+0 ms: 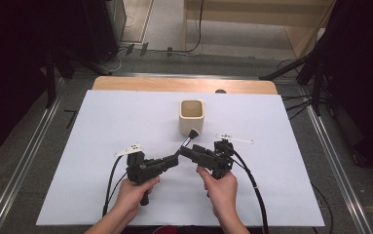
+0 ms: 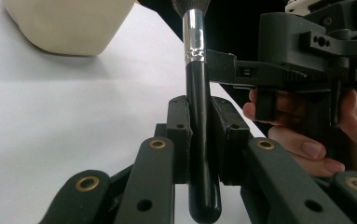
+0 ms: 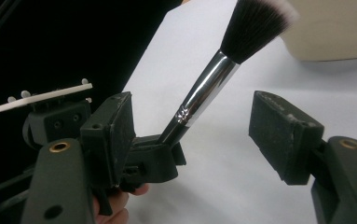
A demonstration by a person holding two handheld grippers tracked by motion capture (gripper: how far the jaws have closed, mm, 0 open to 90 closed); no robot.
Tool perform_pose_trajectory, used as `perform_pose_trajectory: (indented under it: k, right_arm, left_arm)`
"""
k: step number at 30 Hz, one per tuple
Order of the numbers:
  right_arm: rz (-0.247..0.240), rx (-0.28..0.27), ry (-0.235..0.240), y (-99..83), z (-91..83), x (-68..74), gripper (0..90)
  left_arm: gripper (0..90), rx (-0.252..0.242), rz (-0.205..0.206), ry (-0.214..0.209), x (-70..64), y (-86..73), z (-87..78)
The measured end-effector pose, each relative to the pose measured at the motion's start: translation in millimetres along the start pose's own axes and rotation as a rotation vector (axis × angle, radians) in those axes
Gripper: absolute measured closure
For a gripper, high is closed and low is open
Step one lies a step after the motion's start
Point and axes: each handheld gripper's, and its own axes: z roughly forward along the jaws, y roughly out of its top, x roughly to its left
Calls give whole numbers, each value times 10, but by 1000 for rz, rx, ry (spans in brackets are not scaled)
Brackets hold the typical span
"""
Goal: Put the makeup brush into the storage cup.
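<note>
Brush (image 1: 188,140) before cup (image 1: 192,116) (between both grippers).

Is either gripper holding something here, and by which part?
The left gripper clamps the makeup brush by its black handle; the right gripper is open.

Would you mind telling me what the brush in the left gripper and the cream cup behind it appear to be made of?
Brush: the handle looks like glossy black plastic or lacquered wood, given its smooth sheen. Its ferrule appears to be polished metal, mirror-bright with crimped rings. The bristles seem synthetic: fine, dark, pale at the tips. Cup: probably matte ceramic or plastic, with an even cream surface, rounded corners and no glare.
</note>
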Motion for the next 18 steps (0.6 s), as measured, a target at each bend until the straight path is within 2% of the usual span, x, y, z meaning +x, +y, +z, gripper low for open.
perform_pose_trajectory:
  k: [11, 18]
  right_arm:
    - [52, 10, 15, 13, 75, -38, 380]
    - [101, -2, 38, 15, 135, -41, 443]
  left_arm:
    - [789, -18, -1, -22, -23, -25, 33]
    - [790, -25, -1, -18, -29, -24, 32]
